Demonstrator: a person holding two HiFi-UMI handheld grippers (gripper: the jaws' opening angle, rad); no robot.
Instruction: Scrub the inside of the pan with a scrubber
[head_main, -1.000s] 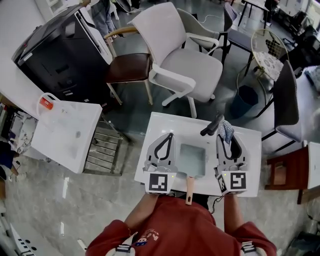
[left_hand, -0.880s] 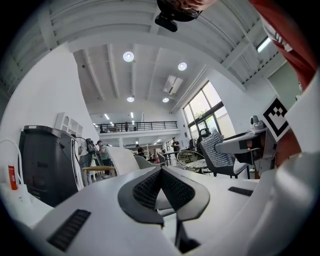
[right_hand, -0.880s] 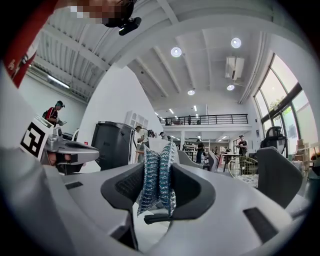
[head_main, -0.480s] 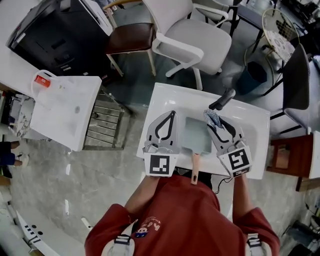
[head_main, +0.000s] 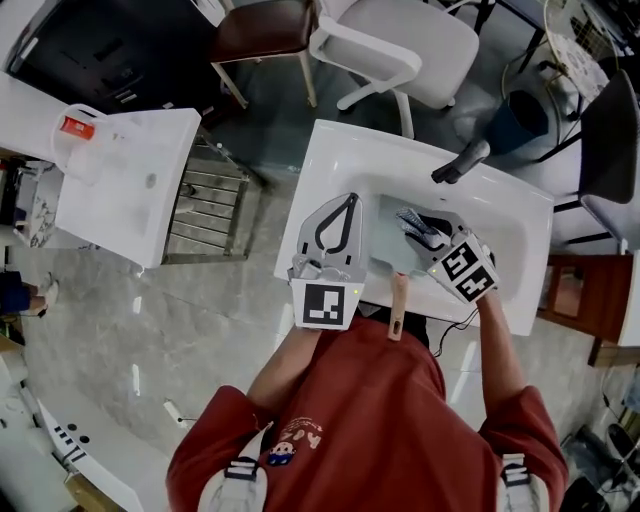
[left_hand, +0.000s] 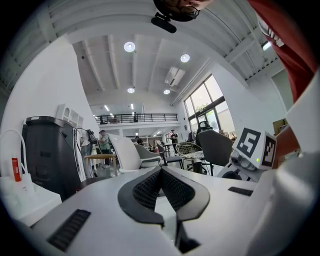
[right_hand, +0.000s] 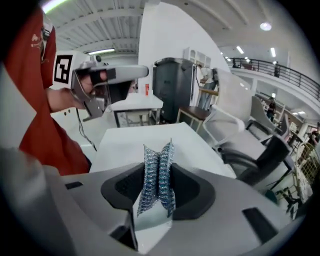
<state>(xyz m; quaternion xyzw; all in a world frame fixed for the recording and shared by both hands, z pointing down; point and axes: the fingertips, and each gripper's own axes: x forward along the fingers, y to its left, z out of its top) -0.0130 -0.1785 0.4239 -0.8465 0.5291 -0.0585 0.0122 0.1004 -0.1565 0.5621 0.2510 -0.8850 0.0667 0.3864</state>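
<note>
In the head view a square pale-green pan (head_main: 386, 258) with a wooden handle (head_main: 398, 306) lies in the white sink top (head_main: 330, 150). My right gripper (head_main: 408, 222) reaches from the right over the pan's inside. It is shut on a blue-silver mesh scrubber (head_main: 414, 226) (right_hand: 157, 177), which stands folded between the jaws. My left gripper (head_main: 349, 198) (left_hand: 161, 170) lies along the pan's left edge, jaws shut with nothing between them. In the right gripper view the left gripper (right_hand: 100, 80) shows at the upper left, held by a hand.
A black faucet lever (head_main: 458, 162) sticks up at the sink's back right. A white chair (head_main: 400, 40) and a brown chair (head_main: 265, 30) stand beyond the sink. To the left are a metal rack (head_main: 205, 215) and a white table (head_main: 130, 200) with a red-capped jug (head_main: 75, 128).
My right gripper has swung left with the scrubber, from the sink's right side to over the pan. The left gripper has stayed beside the pan. The head camera has tilted further down.
</note>
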